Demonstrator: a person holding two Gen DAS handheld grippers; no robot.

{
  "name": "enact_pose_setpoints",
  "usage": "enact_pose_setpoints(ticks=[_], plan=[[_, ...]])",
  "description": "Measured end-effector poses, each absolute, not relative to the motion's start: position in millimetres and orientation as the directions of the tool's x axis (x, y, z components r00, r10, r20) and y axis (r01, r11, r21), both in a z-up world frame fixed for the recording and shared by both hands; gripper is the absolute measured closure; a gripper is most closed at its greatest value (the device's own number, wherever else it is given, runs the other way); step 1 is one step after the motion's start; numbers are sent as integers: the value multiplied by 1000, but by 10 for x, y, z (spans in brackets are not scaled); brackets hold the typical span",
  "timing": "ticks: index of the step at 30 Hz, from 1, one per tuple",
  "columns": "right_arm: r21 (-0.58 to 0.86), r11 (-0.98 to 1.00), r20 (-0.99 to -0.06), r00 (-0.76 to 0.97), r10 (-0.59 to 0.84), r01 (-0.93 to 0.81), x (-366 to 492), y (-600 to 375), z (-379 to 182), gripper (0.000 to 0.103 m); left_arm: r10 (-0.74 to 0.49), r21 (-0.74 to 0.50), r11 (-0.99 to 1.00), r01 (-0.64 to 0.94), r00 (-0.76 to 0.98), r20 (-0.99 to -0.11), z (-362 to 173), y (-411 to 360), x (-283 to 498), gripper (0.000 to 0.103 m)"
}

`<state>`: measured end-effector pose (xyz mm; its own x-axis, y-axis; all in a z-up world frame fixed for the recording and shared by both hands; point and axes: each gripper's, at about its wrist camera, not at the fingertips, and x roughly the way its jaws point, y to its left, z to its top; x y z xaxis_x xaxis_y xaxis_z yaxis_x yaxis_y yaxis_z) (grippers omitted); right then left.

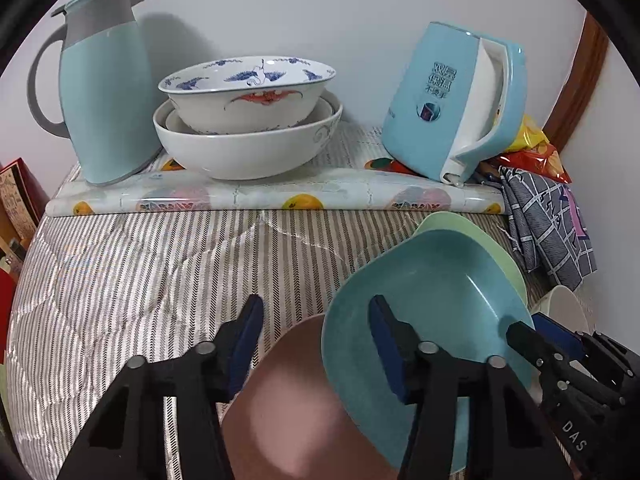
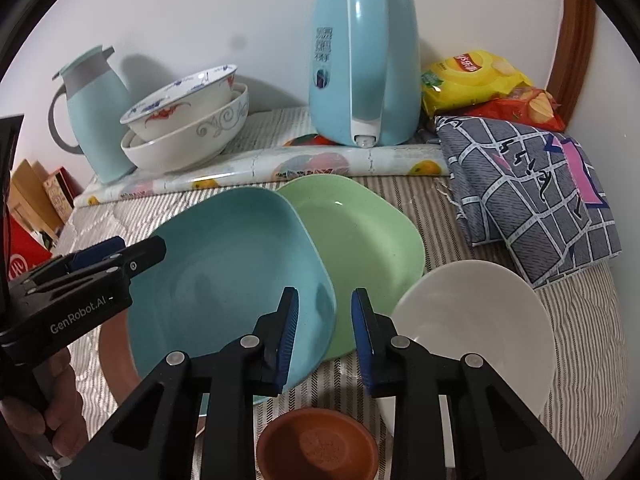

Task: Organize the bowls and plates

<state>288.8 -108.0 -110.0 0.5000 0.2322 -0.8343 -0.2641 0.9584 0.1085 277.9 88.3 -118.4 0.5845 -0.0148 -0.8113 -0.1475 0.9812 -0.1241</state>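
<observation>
My left tongs [image 1: 316,320] part-open astride the smooth squarish blue plate's [image 2: 232,280] rim, my right tongs [image 2: 325,308] narrow over its opposite edge, neither gripping, glossy green plate [image 2: 360,232] tucked beneath, matte pink plate [image 1: 288,400] under its near side

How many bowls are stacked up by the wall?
3, maybe more hidden. The white bowl painted with blue and red sits on top, a thin white bowl rim peeks out beneath it, and the big white bowl with grey swirls holds both.

Bare striped quilted cloth [image 1: 132,264] lies open on the left; overlapping square teal plate [image 2: 224,280] and green plate [image 2: 372,240] crowd the right.
</observation>
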Motion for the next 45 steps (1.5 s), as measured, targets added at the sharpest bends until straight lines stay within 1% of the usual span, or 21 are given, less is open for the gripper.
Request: enact_pose_setpoints(ticks=[1, 2, 3, 5, 9, 11, 17, 29, 38, 45], plan=[[108, 957, -836, 496, 234, -269, 2893, -1068, -1115, 81, -18, -126, 981, -145, 582, -813, -1199, 885, 2785, 58], [107, 957, -838, 493, 233, -270, 2894, -1064, -1129, 88, -21, -127, 982, -143, 578, -816, -1218, 884, 2792, 66], [103, 958, -839, 493, 228, -267, 2899, -1062, -1139, 92, -29, -131, 982, -138, 569, -822, -1244, 884, 2804, 71], [95, 959, -837, 501, 222, -266, 2900, -1060, -1143, 96, -45, -141, 982, -127, 564, -824, -1269, 869, 2806, 87], [86, 963, -828, 519, 212, -257, 2900, -1062, -1113, 97, -38, -128, 984, -121, 565, -824, -1273, 823, 2791, 92], [76, 965, -827, 526, 201, -249, 2905, -1075, -1104, 98, -42, -130, 985, -117, 566, -824, -1255, 818, 2778, 93], [130, 964, -811, 534, 237, -231, 2861, -1163, -1008, 98, -34, -124, 986, -113, 589, -807, -1106, 797, 2680, 94], [157, 962, -781, 567, 260, -224, 2604, -1272, -735, 98, -28, -125, 986, -110, 628, -777, -799, 744, 2386, 94], [164, 960, -764, 587, 269, -227, 2386, -1298, -566, 97, -19, -121, 986, -118, 636, -771, -685, 752, 2161, 94], [165, 954, -768, 574, 283, -250, 2244, -1210, -555, 98, 3, -112, 984, -142, 632, -775, -669, 839, 1988, 94]])
